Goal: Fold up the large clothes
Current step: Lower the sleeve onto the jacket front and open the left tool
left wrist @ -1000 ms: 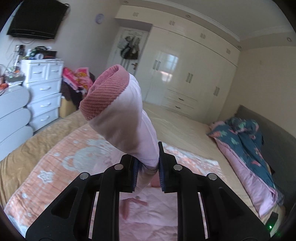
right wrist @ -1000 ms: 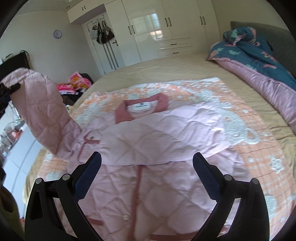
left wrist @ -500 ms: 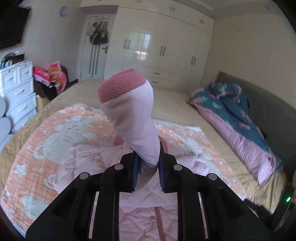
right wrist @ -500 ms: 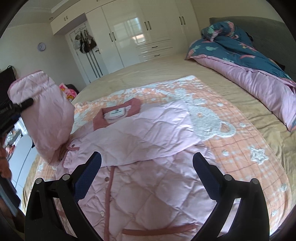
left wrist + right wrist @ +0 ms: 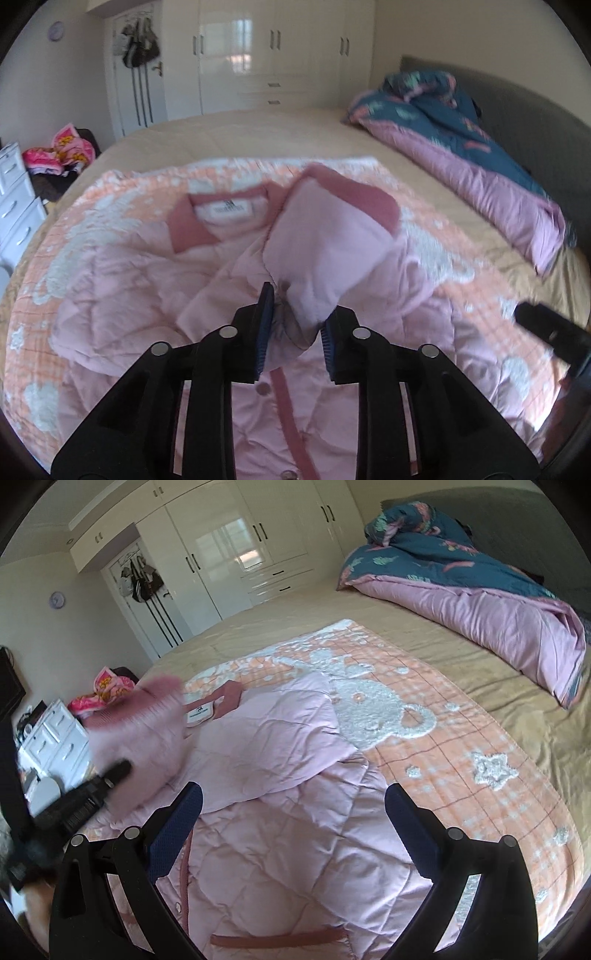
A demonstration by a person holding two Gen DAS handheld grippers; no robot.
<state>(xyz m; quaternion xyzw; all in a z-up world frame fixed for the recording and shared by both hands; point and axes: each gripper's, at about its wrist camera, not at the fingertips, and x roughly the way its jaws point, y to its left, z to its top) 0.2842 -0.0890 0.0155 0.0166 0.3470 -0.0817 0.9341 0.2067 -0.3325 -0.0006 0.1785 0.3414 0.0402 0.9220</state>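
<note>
Left wrist view has your left gripper (image 5: 295, 325) pinching the sleeve (image 5: 325, 251) of the pink quilted jacket (image 5: 155, 280) — both blue pads are squeezed onto a bunched bit of fabric, and the darker ribbed cuff (image 5: 354, 192) flops out ahead of the fingers. You're holding that sleeve up over the jacket's chest, just right of the collar (image 5: 192, 225) and its white label (image 5: 227, 212). It's a bit blurry there, so finer detail is hard to call.

Right wrist view shows your right gripper (image 5: 293, 823) spread wide with nothing between the pads, hovering over the jacket's lower front. The other sleeve (image 5: 273, 746) is already lying folded across the body.

The jacket itself sits face up on the orange bear-print blanket (image 5: 461, 760), which is spread over the tan bed (image 5: 388, 616). A rumpled teal-and-pink duvet (image 5: 480, 602) is piled along the far right side by the headboard, well apart from the jacket.
</note>
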